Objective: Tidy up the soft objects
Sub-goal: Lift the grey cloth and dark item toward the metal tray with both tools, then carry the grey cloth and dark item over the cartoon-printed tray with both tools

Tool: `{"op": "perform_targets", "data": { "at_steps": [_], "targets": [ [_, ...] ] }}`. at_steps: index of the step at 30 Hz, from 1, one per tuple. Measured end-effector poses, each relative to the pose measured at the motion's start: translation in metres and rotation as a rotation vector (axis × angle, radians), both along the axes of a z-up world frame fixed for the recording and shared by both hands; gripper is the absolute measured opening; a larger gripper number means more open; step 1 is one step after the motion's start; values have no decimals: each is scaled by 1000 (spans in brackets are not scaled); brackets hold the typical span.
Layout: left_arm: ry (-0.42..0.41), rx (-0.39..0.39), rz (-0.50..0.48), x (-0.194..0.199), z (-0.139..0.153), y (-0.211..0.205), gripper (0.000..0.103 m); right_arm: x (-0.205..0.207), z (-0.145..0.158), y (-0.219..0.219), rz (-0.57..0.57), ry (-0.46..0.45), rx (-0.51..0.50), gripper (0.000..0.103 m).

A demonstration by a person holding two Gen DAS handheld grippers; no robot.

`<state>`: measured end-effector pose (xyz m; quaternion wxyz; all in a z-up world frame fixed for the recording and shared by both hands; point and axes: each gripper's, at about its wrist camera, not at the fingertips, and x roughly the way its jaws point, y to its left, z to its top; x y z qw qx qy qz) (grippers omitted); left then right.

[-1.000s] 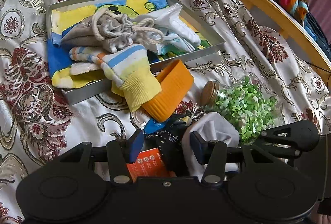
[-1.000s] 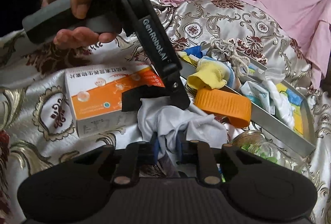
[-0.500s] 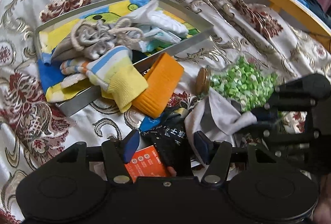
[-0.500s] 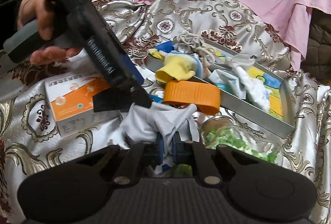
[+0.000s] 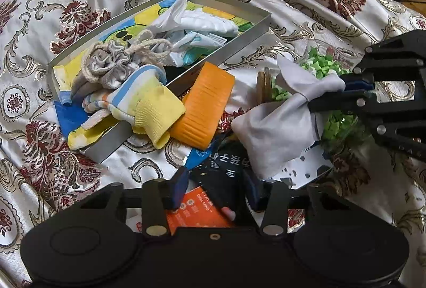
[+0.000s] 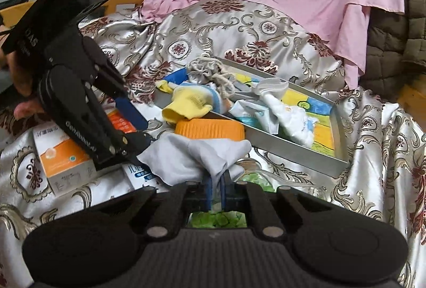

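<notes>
The right tool (image 6: 216,188) grips the grey cloth (image 5: 277,125); the left tool (image 5: 217,188), just narrowing, holds nothing. Next: carry it to the tray (image 5: 237,44) at ten o'clock.

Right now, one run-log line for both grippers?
right gripper: shut on pale grey cloth | left gripper: open, closing, over dark packet | metal tray: holds soft items

Tray (image 5: 241,45) w/ socks (image 5: 138,101) behind lid (image 5: 205,107); jar (image 5: 314,75) right of lid, box (image 6: 64,157) left.
</notes>
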<state>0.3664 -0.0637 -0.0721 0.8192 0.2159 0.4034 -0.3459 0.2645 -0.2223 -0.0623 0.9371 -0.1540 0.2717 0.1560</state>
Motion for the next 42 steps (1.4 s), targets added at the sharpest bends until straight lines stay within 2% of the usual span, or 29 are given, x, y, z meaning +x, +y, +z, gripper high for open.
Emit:
{"op": "perform_targets", "data": {
  "at_steps": [2,5,10,13,18,23,27,30,32,37,40,42],
  "targets": [
    [-3,-6,4,-1,0,-1,40,0,0,0,-2,-1,-1,7],
    [-5,-13,14,0,0,-2,30,0,0,0,-2,-1,0,7],
    [7,-49,64,3,3,1,6,2,0,0,-3,0,4,7],
    [-15,-54,64,-3,6,0,4,2,-1,0,-7,-3,10,7],
    [-110,-85,67,-22,25,-3,4,0,1,-1,-16,-34,22,7],
    [-194,-200,161,-34,56,4,3,-5,12,-8,-56,-104,66,7],
    [-280,-307,277,-35,76,11,3,-11,26,-15,-106,-188,114,7],
    [-339,-377,361,-22,87,12,3,-8,37,-20,-123,-246,113,7],
    [-382,-390,390,-13,92,10,3,1,45,-23,-130,-261,114,7],
    [-419,-456,449,18,98,10,4,30,68,-23,-137,-306,111,7],
    [-418,-584,511,39,98,15,4,59,86,-21,-150,-323,130,7],
    [-403,-641,537,52,93,19,4,79,95,-18,-160,-323,133,7]
  ]
}}
